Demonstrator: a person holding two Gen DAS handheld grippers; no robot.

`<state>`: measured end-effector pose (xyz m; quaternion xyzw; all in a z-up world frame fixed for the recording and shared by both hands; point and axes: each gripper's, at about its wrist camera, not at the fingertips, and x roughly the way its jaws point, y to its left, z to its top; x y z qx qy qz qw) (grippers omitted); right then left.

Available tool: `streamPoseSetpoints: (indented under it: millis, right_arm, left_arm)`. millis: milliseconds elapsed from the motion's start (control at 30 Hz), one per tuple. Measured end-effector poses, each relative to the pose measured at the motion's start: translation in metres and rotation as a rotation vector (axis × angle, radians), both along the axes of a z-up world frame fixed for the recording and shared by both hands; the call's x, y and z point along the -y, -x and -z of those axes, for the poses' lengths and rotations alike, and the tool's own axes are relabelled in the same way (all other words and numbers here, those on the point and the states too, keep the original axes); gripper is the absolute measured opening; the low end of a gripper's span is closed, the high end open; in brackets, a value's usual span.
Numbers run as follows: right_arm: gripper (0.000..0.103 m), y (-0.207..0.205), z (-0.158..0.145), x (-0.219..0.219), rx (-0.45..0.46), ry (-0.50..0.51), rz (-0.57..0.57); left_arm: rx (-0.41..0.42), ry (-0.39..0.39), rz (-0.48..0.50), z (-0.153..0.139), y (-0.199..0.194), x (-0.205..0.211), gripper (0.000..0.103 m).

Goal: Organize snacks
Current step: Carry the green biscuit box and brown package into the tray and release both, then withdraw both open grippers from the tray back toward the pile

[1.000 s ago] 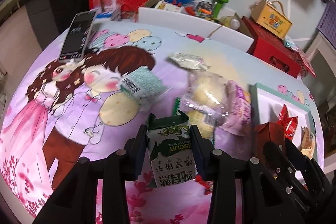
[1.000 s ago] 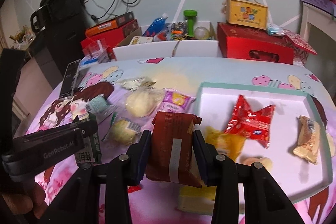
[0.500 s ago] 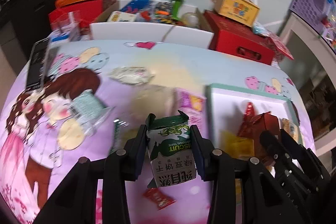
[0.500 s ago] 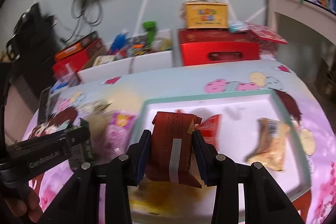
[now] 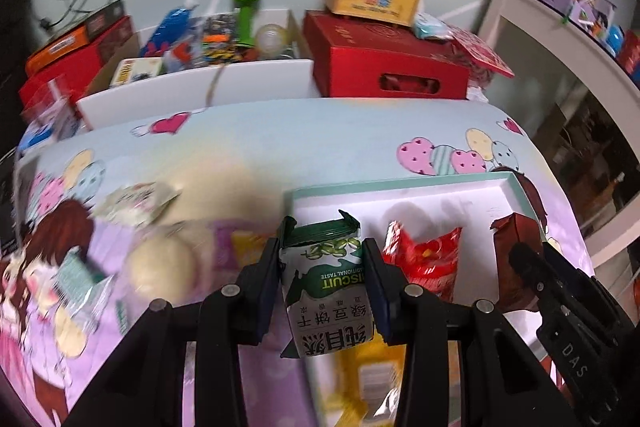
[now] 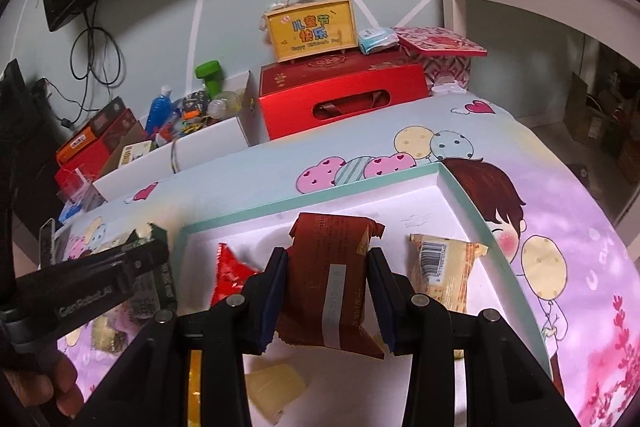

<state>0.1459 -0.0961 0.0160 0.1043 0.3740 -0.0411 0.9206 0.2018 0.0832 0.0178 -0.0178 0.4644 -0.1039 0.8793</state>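
Both grippers have swung right across the table [image 5: 280, 131] in the last second: a second ago they sat over the loose snack pile on the left half, now both hang at the white tray [image 6: 460, 195] near the right edge. Means the carry leg is about done; drop-off looks like the next step, judging by position.

Left gripper [image 5: 322, 267] is clamped on the green biscuit pack [image 5: 326, 287], jaws narrowed to the pack's width, pads pressing both sides. The pack is upright in the grip, off the surface, over the tray's left rim.

Right gripper [image 6: 328, 287] is clamped on the brown packet [image 6: 330, 275], same narrow gap, packet held clear above the tray's middle. In the left wrist view it shows at the tray's right side [image 5: 516, 247].

Already lying in the tray: red packet [image 6: 230, 273] on the left, yellow packet [image 6: 444, 275] on the right. Still left out on the table's left half: a round bun in clear wrap [image 5: 164, 267] and a few blurred wrappers.
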Motion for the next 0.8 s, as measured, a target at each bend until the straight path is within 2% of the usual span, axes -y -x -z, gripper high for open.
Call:
streamPoseSetpoints:
  millis: [300, 533, 667, 733, 767, 800]
  right_arm:
    - [0.043, -0.017, 0.020, 0.001, -0.043, 0.016, -0.003]
    - [0.044, -0.016, 0.019, 0.001, -0.049, 0.032, 0.012]
    - [0.044, -0.013, 0.013, 0.000, -0.047, 0.049, 0.021]
    - [0.047, -0.012, 0.010, -0.003, -0.048, 0.068, 0.021]
    - [0.050, -0.012, 0.010, -0.005, -0.052, 0.081, 0.022]
    - [0.058, -0.013, 0.010, -0.006, -0.057, 0.091, 0.025]
  left_arm:
    - [-0.039, -0.018, 0.035, 0.021, -0.031, 0.021, 0.042]
    - [-0.052, -0.031, 0.040, 0.023, -0.030, 0.025, 0.044]
    - [-0.047, -0.007, 0.032, 0.016, -0.023, 0.021, 0.052]
    - [-0.041, 0.001, 0.029, 0.012, -0.019, 0.019, 0.060]
    - [-0.034, 0.007, 0.019, 0.010, -0.016, 0.016, 0.069]
    - [-0.026, 0.012, 0.009, 0.008, -0.013, 0.013, 0.077]
